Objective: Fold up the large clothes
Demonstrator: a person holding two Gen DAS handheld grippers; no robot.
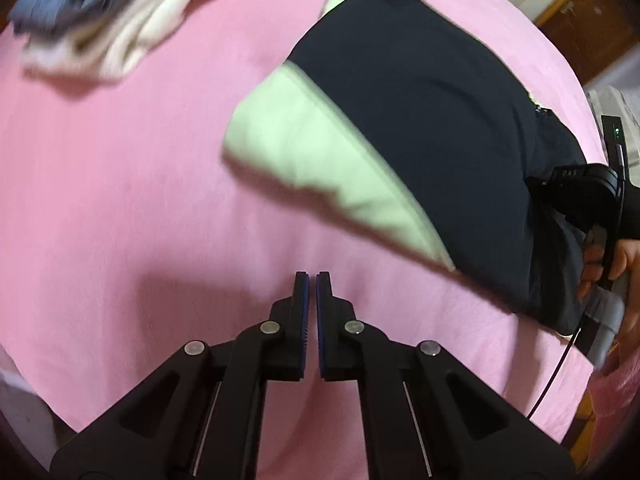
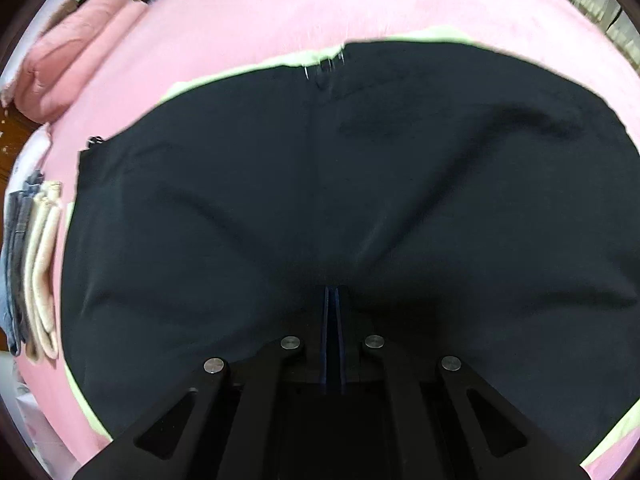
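Note:
A large dark navy garment (image 1: 420, 112) with a pale green lining (image 1: 320, 160) lies folded on the pink bed sheet (image 1: 120, 200). My left gripper (image 1: 312, 280) is shut and empty, hovering over bare sheet to the left of the garment. In the right wrist view the navy garment (image 2: 360, 180) fills the frame, green lining (image 2: 300, 58) showing along its far edge. My right gripper (image 2: 332, 292) is shut on the navy fabric at its near edge; the right gripper's body (image 1: 592, 200) shows at the garment's right end in the left wrist view.
A stack of folded clothes, cream and blue-grey (image 1: 100, 20), lies at the far left of the bed; it also shows in the right wrist view (image 2: 32, 264). A pink folded quilt (image 2: 72, 48) sits at the bed's far left corner. Wooden furniture (image 1: 580, 8) stands beyond the bed.

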